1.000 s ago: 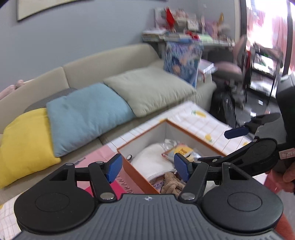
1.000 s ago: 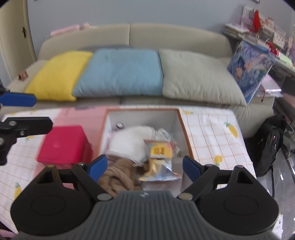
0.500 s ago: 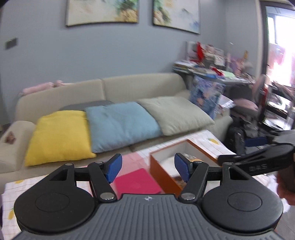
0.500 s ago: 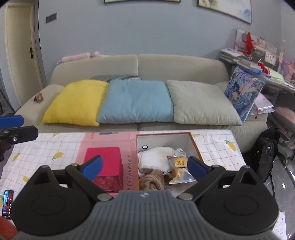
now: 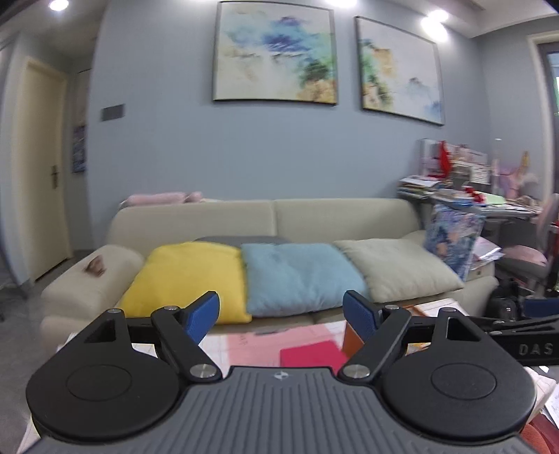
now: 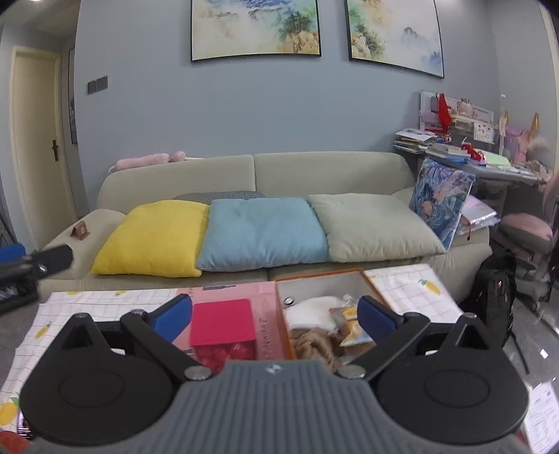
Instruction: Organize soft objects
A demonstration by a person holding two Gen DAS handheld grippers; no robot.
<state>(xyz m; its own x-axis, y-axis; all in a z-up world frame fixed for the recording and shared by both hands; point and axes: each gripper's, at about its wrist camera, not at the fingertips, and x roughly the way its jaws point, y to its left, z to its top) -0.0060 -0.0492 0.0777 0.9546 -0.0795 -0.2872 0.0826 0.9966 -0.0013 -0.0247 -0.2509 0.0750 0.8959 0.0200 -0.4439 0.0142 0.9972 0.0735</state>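
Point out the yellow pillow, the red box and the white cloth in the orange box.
yellow pillow (image 6: pixel 153 241), right wrist view, centre of its face
red box (image 6: pixel 222 319), right wrist view, lid top
white cloth (image 6: pixel 311 311), right wrist view, upper fold

The room is bright, with round ceiling lights glowing white at the top of the left view and making soft glare spots. Both pictures bend at the edges, so the door and the paintings look curved, and the corners go dark. The left view is a bit blurry, most of all on the pillows and the cluttered desk, while the right view looks sharper, with only soft shadows under the sofa cushions.
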